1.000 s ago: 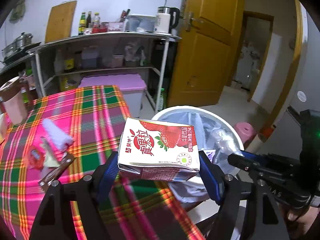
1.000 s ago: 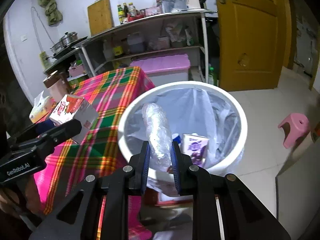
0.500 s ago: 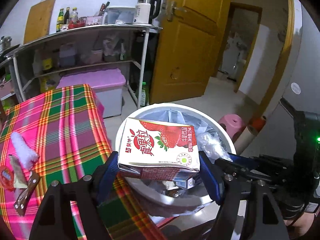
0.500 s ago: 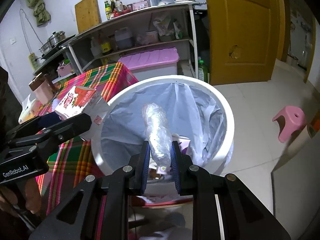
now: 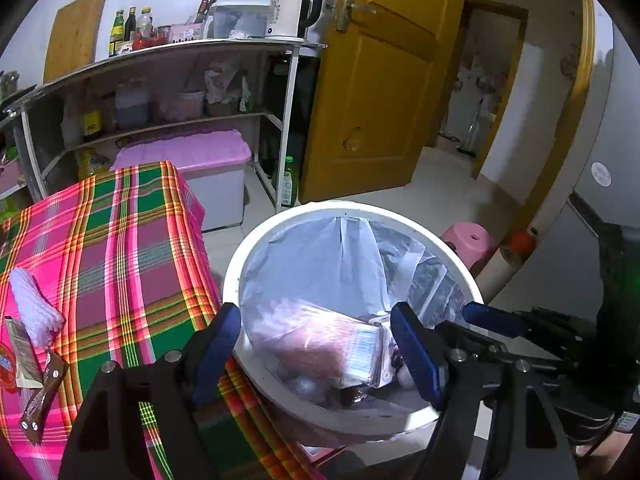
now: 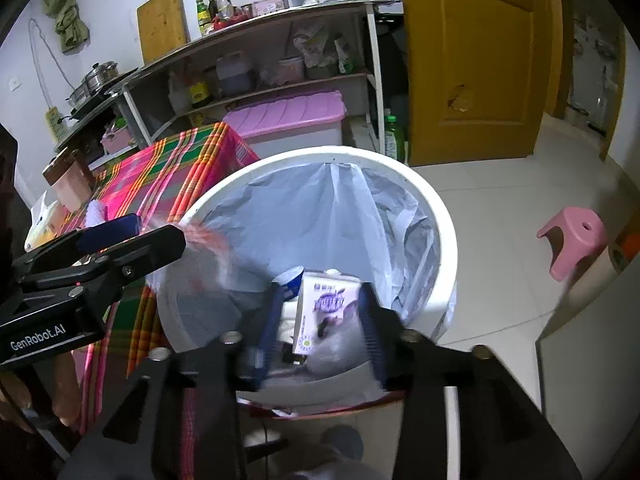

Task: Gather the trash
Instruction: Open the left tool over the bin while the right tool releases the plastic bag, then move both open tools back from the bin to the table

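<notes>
A white bin (image 5: 280, 220) with a pale liner stands beside the plaid-covered table (image 5: 120, 248). My left gripper (image 5: 316, 320) hangs open over the bin, and the red strawberry milk carton (image 5: 320, 344) is a blur falling free below its fingers. In the right wrist view the bin rim (image 6: 400, 168) fills the middle. My right gripper (image 6: 322, 304) is over it with jaws opening, and the clear plastic bottle (image 6: 340, 344) drops away as a grey blur, touching neither pad. A purple carton (image 6: 328, 304) lies inside the bin. The left gripper (image 6: 132, 236) shows at the left.
On the table lie a white crumpled wad (image 5: 34, 308), a brown wrapper (image 5: 42, 400) and a red-and-white packet (image 5: 12, 356). A pink stool (image 6: 576, 232) stands on the tiled floor at the right. A shelf with a pink-lidded box (image 5: 188, 156) and a yellow door (image 5: 380, 80) are behind.
Both grippers opened over the bin. The left let go of the strawberry carton and the right let go of the plastic bottle; both items are dropping into the bin.
</notes>
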The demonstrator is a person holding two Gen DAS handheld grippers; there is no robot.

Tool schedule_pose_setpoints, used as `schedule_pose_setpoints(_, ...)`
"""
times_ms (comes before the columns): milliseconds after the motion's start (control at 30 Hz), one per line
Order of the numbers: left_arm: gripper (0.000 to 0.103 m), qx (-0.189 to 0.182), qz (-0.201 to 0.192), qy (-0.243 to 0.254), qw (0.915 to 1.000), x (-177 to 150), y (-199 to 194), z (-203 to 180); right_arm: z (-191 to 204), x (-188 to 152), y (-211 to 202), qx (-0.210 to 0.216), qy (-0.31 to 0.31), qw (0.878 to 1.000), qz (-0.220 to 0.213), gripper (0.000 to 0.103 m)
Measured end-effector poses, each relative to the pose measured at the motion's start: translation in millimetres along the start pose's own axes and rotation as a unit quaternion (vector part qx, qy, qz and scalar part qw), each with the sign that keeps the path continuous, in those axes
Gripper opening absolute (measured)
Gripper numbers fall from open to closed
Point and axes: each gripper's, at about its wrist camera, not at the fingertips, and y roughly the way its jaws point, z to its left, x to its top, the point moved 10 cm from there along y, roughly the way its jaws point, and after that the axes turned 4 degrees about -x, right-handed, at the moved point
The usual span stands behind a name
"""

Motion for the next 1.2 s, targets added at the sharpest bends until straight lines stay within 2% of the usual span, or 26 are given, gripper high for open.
schedule_pose_setpoints(433, 0.077, 0.006, -0.019, -0.014, 0.9997, -3, -28, 6, 13, -1, -21, 0.002, -0.007, 1.0, -0.014, 0.044)
schedule_pose_setpoints(1200, 0.077, 0.045, -0.05, -0.035, 0.9972, -30, -107, 29, 75, -13, -66, 0.039, -0.057, 0.997, -0.038, 0.044)
